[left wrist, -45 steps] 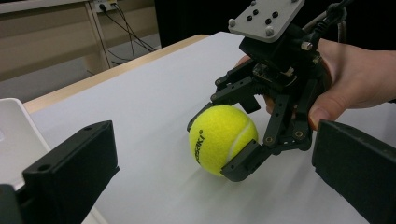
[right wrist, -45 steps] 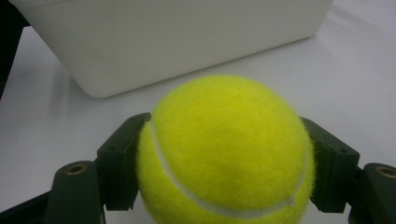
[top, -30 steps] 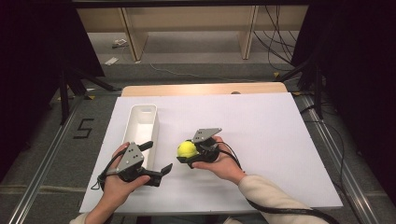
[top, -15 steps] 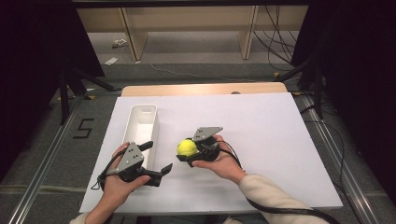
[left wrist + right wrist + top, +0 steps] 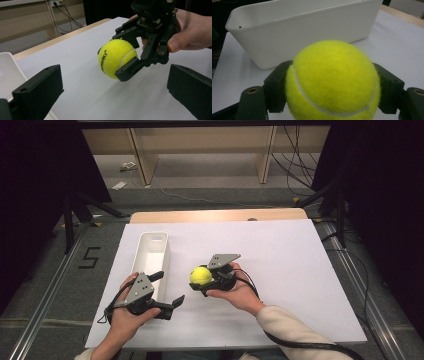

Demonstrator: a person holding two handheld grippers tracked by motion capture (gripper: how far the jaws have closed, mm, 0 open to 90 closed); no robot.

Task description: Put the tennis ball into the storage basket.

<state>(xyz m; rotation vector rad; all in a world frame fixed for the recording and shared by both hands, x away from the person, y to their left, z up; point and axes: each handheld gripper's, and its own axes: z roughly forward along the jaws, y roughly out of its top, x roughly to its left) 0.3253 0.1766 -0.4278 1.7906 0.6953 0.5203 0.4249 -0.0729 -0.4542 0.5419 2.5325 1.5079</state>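
The fuzzy yellow felt tennis ball (image 5: pixel 201 275) sits just left of centre in the high view, clamped between the jaws of the right gripper (image 5: pixel 206 281) and, judging by the left gripper view, lifted a little clear of the white table sheet (image 5: pixel 280 270); it is probably light and springy, its nap giving the pads good friction, so a moderate squeeze across its widest girth should hold it; too hard a pinch would only dent it, and a grip off the middle could let it pop out. In the right gripper view the ball (image 5: pixel 332 82) is seated between the two black jaws, one on each flank, with the long white plastic bin (image 5: pixel 302 30) close behind it in the upper half of the frame. The right hand (image 5: pixel 239 292) holds its gripper pointing toward frame left, toward the bin (image 5: pixel 150 257); the left gripper (image 5: pixel 165 296), at lower left, has its jaws spread wide and holds nothing, aimed at the ball (image 5: pixel 117 58) from just beside the bin's near end.
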